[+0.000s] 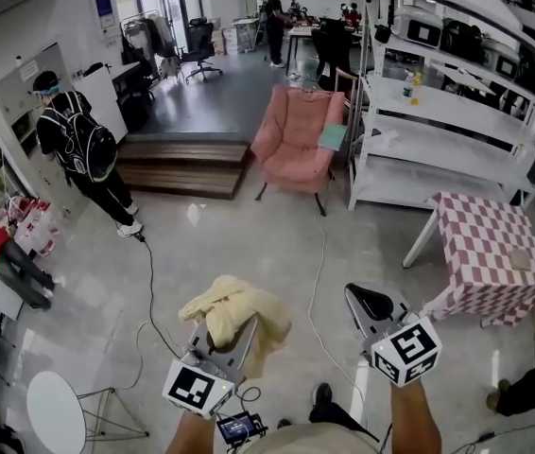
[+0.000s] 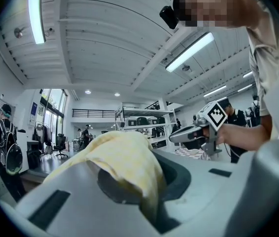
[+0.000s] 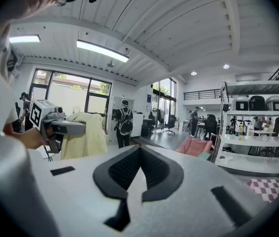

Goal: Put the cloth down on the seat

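Note:
A pale yellow cloth (image 1: 234,312) hangs bunched over my left gripper (image 1: 242,332), which is shut on it low in the head view. In the left gripper view the cloth (image 2: 124,157) drapes across the closed jaws (image 2: 149,196). My right gripper (image 1: 364,298) is held beside it at the lower right, shut with nothing in it (image 3: 139,154). The seat is a pink armchair (image 1: 296,140), far ahead across the floor and well away from both grippers. The right gripper view also shows the armchair (image 3: 196,146) and the left gripper (image 3: 63,127) with the cloth (image 3: 85,139).
A person with a backpack (image 1: 83,154) stands at the left near a dark low platform (image 1: 182,164). White shelving (image 1: 438,121) stands right of the armchair. A table with a pink checked cover (image 1: 494,253) is at the right. A cable (image 1: 149,282) runs over the floor. A small round white table (image 1: 55,410) is at the lower left.

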A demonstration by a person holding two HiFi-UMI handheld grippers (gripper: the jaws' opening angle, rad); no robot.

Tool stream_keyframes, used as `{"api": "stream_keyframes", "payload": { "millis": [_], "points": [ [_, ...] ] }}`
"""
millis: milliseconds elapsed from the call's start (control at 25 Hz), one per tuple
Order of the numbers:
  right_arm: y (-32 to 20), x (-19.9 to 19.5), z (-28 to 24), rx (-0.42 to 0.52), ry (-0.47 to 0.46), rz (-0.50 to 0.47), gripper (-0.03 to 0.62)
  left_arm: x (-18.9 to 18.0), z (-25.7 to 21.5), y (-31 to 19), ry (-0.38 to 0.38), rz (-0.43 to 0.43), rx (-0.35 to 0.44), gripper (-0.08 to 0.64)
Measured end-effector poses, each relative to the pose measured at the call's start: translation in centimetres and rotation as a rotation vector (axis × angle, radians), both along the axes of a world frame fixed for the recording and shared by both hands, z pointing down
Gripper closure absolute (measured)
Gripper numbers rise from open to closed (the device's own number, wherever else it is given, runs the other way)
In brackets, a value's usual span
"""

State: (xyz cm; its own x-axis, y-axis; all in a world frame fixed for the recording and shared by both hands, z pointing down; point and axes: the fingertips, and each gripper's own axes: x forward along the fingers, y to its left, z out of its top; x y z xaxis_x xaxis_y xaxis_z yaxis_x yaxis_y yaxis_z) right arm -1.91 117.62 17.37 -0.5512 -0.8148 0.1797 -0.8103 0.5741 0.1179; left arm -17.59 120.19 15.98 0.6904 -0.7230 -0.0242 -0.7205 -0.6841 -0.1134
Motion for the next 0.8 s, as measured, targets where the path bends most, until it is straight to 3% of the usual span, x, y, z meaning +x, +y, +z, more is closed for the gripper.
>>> {"api": "stream_keyframes", "payload": {
  "millis": [320, 600, 800],
  "points": [
    [-9.9, 2.6, 0.3, 0.021, -0.017, -0.012, 0.598, 1.1, 1.5, -7.8, -0.027, -0.050, -0.021, 0.534],
    [-24.0, 8.4, 1.1, 0.061, -0.024, -0.028, 0.600, 5.4, 2.9, -19.7, -0.030, -0.129, -0.011, 0.534],
    [-32.5, 12.4, 1.9, 0.041, -0.022, -0.048, 0.600, 9.8, 3.1, -28.1, -0.030, -0.138, -0.017, 0.534]
  ]
}}
